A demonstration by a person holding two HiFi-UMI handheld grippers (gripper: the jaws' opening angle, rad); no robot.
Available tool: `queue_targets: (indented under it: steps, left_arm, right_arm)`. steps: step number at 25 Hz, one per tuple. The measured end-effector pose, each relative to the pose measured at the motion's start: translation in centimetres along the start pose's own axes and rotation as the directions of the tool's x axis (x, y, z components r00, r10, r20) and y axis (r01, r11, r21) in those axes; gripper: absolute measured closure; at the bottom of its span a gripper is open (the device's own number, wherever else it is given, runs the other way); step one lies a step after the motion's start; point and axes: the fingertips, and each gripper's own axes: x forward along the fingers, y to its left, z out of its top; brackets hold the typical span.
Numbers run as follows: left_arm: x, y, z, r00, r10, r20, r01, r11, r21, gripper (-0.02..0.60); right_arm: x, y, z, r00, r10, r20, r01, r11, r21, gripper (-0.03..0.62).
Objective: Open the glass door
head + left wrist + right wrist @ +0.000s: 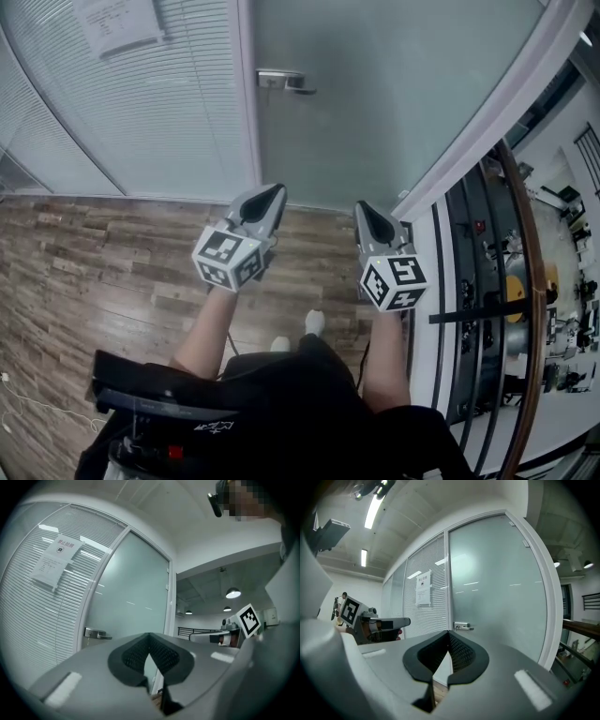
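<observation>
Holding level over wood-plank floor: left gripper clenched, jaws tip to tip, nothing between them; right gripper likewise clenched and empty. Facing, well apart from both tips: frosted glass door set in white frame, with lever handle at door's left edge. Adjoining on left: slatted blind panel bearing paper notice.

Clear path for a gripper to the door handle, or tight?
Free: wood floor between the blinds panel and the left gripper; nothing stands before the door handle. Tight on the right: door frame and railing crowd the right gripper.
</observation>
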Motion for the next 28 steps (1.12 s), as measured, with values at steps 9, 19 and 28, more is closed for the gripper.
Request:
queue_targets:
  steps: [9, 19, 28]
  left_arm:
    - [2.1, 0.6, 0.4, 0.999, 0.047, 0.019, -0.047, 0.998, 0.031, 0.583]
    - [5.8, 0.8, 1.3, 0.998, 0.057, 0.033, -0.058, 0.997, 0.049, 0.583]
    - [8.7, 1.8, 1.6, 0.996, 0.086, 0.037, -0.088, 0.995, 0.056, 0.583]
  right_arm:
    - [1.3, -2.1, 0.2, 1.0, 0.009, 0.005, -0.009, 1.0, -0.027, 0.591]
    - [3.8, -5.3, 1.2, 0.998, 0.062, 0.029, -0.062, 0.998, 0.0, 0.592]
    - [6.6, -7.3, 2.1, 0.992, 0.119, 0.029, -0.119, 0.993, -0.009, 0.592]
